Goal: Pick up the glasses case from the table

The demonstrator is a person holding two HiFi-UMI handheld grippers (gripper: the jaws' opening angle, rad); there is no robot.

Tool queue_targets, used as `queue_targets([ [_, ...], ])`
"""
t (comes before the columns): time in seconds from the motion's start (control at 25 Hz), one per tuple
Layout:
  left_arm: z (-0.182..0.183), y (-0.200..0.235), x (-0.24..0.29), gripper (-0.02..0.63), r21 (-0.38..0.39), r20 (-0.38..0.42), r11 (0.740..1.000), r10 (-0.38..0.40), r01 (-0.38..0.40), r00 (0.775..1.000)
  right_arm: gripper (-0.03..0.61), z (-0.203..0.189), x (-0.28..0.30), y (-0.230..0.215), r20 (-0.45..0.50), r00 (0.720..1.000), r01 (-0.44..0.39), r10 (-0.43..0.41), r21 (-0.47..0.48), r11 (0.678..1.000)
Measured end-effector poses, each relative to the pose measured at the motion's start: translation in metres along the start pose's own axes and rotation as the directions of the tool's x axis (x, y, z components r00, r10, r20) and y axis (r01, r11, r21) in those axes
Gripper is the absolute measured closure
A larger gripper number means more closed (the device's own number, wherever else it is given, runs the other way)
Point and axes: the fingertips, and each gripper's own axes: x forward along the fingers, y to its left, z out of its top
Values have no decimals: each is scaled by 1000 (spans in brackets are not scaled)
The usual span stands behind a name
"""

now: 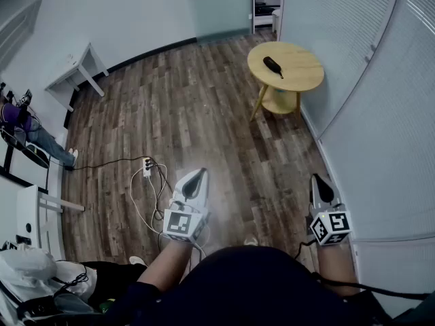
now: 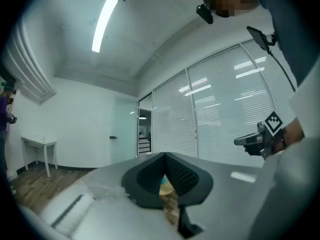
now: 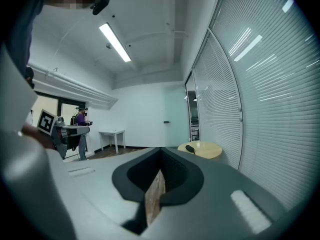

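The glasses case [image 1: 273, 66] is a dark, elongated thing lying on the round yellow table [image 1: 302, 77] far across the room. In the right gripper view the glasses case [image 3: 190, 148] shows small on the table [image 3: 207, 150], ahead and slightly right. My left gripper [image 1: 198, 175] and right gripper [image 1: 319, 182] are held close to my body, well short of the table and pointing toward it. The jaws of both meet at their tips with nothing between them. In their own views the left gripper [image 2: 164, 155] and right gripper [image 3: 160, 151] show only floor behind the jaws.
A power strip with looping cables [image 1: 147, 166] lies on the wood floor just ahead of my left gripper. A white desk [image 1: 75, 66] stands at the far left, and a person [image 1: 27, 131] is near the left wall. A blind-covered glass wall [image 1: 380, 80] runs along the right.
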Motion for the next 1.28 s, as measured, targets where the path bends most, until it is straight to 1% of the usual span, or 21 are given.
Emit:
queue_targets([
  [0.12, 10, -6, 10, 611, -16, 11, 1000, 1, -1, 1000, 571, 6, 5, -5, 11, 1000, -13, 13, -25, 1000],
  [0.36, 16, -20, 38, 611, 47, 10, 999, -28, 27, 1000, 571, 2, 12, -37, -1, 1000, 3, -3, -4, 1000],
  [0.48, 19, -22, 55, 611, 52, 2, 998, -21, 21, 1000, 571, 8, 19, -48, 12, 1000, -9, 9, 5, 1000],
  [0.6, 26, -27, 76, 611, 43, 11, 999, -26, 25, 1000, 571, 14, 30, -59, 19, 1000, -25, 25, 27, 999],
  [0.8, 17, -31, 115, 611, 74, -13, 996, -59, 60, 998, 571, 11, 56, -86, 34, 999, -27, 26, 45, 999],
  [0.88, 19, -27, 135, 611, 69, -11, 996, -59, 60, 998, 571, 11, 70, -94, 37, 999, -32, 31, 50, 998],
  [0.96, 17, -17, 158, 611, 80, -6, 995, -66, 66, 998, 571, 12, 89, -101, 29, 999, -34, 33, 56, 998],
  [1.0, 16, -11, 170, 611, 82, -3, 994, -70, 70, 998, 571, 13, 100, -104, 25, 999, -33, 31, 59, 998],
  [1.08, 16, 2, 196, 611, 60, 3, 995, -79, 78, 997, 571, 17, 125, -109, 17, 1000, -26, 25, 61, 998],
  [1.2, 10, 24, 242, 611, 61, 3, 993, -105, 104, 994, 571, 25, 167, -124, 15, 1000, -10, 9, 58, 998],
  [1.28, 14, 43, 279, 611, 24, 7, 995, -98, 98, 995, 571, 33, 201, -137, 15, 1000, -5, 4, 66, 998],
])
